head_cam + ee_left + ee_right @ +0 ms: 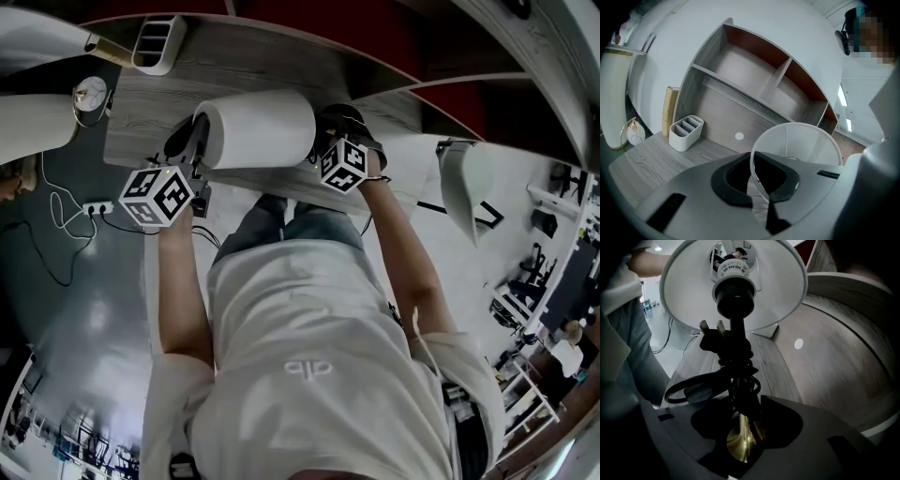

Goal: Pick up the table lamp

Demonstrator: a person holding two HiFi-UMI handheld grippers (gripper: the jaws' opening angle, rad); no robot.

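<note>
Presently, table lamp: on its side over the near edge of the table, upper centre of the head view.
Shade: rim pinched by left tool.
Brass base: between spread jaws of right tool, cord wound above; not visibly clamped.
Done: one hold taken, second lined up.
Remaining: probably closing on the base, then lifting clear.

The table lamp lay sideways over the desk, shade rim inside my left gripper, base inside my right gripper; an organizer stood beyond, leftward.
</note>
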